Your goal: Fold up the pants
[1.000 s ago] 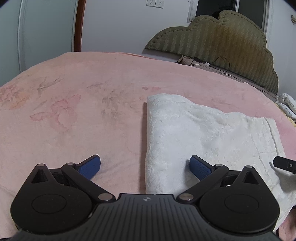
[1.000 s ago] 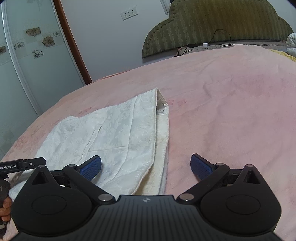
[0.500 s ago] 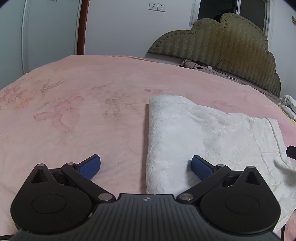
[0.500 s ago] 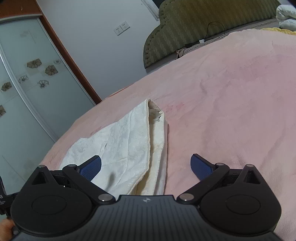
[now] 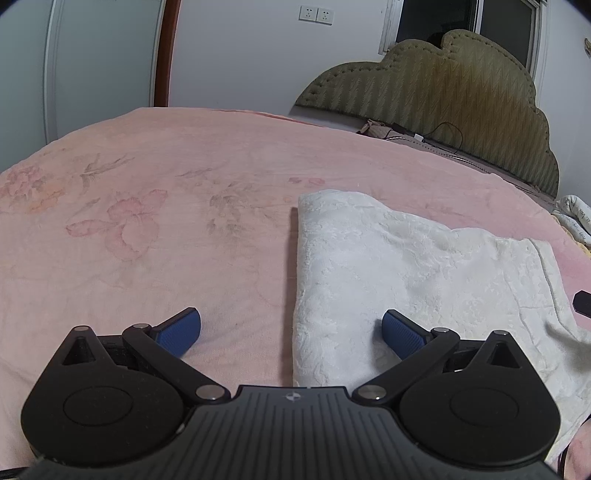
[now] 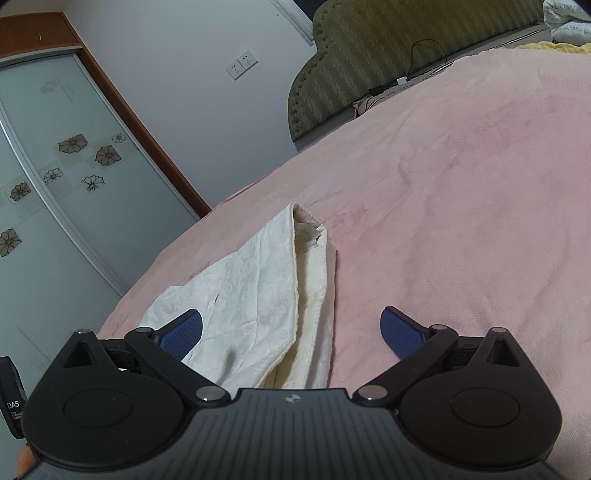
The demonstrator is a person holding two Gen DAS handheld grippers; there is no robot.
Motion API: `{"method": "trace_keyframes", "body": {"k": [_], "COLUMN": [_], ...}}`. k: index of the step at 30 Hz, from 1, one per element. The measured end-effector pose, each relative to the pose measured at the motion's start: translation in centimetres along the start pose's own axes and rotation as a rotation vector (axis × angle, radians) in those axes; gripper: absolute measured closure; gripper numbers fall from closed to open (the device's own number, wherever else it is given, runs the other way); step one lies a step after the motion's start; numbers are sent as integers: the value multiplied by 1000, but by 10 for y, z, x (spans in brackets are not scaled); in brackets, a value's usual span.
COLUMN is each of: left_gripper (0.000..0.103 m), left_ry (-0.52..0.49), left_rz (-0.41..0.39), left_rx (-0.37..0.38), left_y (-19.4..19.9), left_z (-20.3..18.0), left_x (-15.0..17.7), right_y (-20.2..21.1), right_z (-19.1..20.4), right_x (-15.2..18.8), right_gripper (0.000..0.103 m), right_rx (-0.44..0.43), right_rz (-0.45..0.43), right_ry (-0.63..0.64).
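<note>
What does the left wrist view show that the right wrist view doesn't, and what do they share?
Only the left wrist view: faded floral print on the pink blanket, and a dark window. Only the right wrist view: a frosted sliding door with flower decals and the pants' inner label. Both: the folded white textured pants on the pink blanket, the olive padded headboard, each gripper open.
</note>
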State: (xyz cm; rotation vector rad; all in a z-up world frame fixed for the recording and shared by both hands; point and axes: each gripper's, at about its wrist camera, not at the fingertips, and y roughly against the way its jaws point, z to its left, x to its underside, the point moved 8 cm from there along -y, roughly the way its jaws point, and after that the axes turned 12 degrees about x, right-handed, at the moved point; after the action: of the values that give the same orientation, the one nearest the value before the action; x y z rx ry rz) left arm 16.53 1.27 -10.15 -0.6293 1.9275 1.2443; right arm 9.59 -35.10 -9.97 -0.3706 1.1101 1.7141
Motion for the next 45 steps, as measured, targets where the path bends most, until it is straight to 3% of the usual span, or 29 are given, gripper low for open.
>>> {"method": "trace_keyframes", "body": {"k": [21, 27, 31, 35, 38, 45], "left_gripper": [0, 0, 1, 0, 0, 0], "left_ry": [0, -35, -10, 104, 178, 161], "left_rz": [5, 71, 98, 131, 169, 238], "left_rx": [19, 187, 397, 617, 682, 783], "left_y": [1, 2, 1, -9, -23, -54], "left_z": [0, 4, 9, 14, 15, -4], "left_x": [0, -3, -7, -8, -14, -23], "right_y": [0, -4, -8, -17, -27, -56], "right_z": [1, 5, 15, 25, 32, 45], "right_x": [1, -4, -3, -5, -10, -24], "right_gripper": [0, 0, 0, 0, 0, 0], "right_rx": [-2, -56, -142, -221, -255, -389], "right_rz": [4, 96, 188, 254, 297, 385], "right_ry": [0, 55, 147, 187, 218, 172]}}
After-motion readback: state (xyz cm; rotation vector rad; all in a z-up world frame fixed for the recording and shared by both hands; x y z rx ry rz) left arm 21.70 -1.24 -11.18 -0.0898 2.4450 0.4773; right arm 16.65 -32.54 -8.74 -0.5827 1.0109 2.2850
